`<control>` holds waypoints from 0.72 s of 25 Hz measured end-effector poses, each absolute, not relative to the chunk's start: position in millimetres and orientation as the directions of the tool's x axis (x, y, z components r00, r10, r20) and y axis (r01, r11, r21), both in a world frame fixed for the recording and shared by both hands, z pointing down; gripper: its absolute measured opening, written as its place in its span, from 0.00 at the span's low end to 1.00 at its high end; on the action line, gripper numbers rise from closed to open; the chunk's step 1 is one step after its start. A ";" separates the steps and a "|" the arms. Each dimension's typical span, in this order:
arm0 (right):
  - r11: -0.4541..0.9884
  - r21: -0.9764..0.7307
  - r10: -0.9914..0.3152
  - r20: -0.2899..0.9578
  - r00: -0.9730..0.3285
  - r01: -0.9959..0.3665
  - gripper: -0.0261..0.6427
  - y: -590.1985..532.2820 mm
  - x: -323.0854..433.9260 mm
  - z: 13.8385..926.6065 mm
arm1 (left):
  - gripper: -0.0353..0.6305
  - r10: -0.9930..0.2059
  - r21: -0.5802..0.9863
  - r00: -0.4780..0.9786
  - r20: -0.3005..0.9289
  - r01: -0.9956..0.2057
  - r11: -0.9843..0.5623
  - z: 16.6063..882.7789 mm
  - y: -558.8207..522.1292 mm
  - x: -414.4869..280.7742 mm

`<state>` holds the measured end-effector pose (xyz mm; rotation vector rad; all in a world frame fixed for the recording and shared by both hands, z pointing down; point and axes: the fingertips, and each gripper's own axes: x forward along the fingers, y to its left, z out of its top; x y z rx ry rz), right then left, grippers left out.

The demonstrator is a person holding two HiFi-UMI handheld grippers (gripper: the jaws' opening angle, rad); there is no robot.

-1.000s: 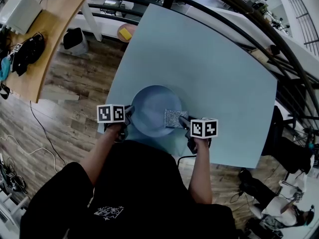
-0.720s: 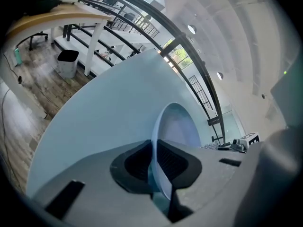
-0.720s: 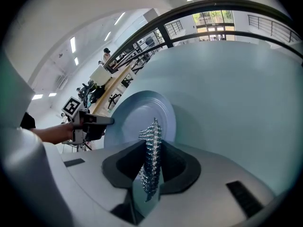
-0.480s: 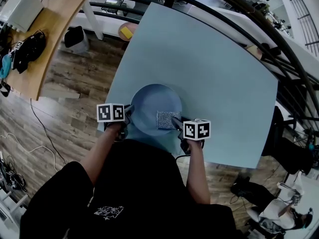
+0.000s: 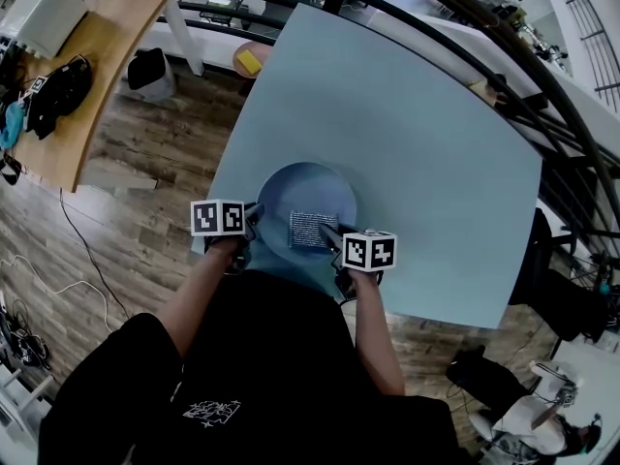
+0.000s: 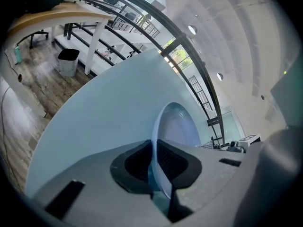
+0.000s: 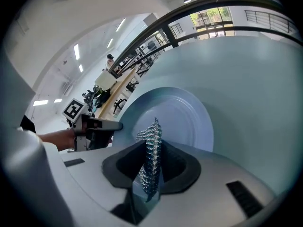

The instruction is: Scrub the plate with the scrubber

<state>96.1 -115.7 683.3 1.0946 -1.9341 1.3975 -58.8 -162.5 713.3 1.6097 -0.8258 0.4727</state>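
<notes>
A pale blue plate (image 5: 287,194) lies near the front edge of the light blue table (image 5: 407,134). My left gripper (image 5: 251,223) is shut on the plate's left rim (image 6: 156,141), which runs edge-on between its jaws. My right gripper (image 5: 327,233) is shut on a silvery chain-mail scrubber (image 5: 308,229), which lies flat over the middle of the plate. In the right gripper view the scrubber (image 7: 150,152) stands edge-on between the jaws, with the plate (image 7: 182,119) beyond it and the left gripper (image 7: 111,125) at the plate's left rim.
A wooden desk (image 5: 73,76) with dark gear stands at the left over wood flooring. A black bin (image 5: 147,71) and a round stool (image 5: 248,59) sit beyond the table's far left edge. Dark railings (image 5: 484,56) curve along the back right.
My right gripper has carried the scrubber leftward, from the plate's right part to its middle. The left gripper and the plate have stayed put.
</notes>
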 end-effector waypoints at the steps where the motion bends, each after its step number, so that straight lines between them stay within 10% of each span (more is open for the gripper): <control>1: 0.143 -0.536 -0.314 0.773 -0.551 -0.832 0.17 -117.3 91.7 684.0 | 0.12 -0.250 0.678 0.665 0.704 -0.734 -0.042 713.6 -162.5 -58.7; 18: 0.122 -0.548 -0.368 0.749 -0.550 -0.828 0.17 -155.4 64.9 686.1 | 0.12 -0.238 0.684 0.675 0.699 -0.727 -0.054 713.3 -161.8 -58.2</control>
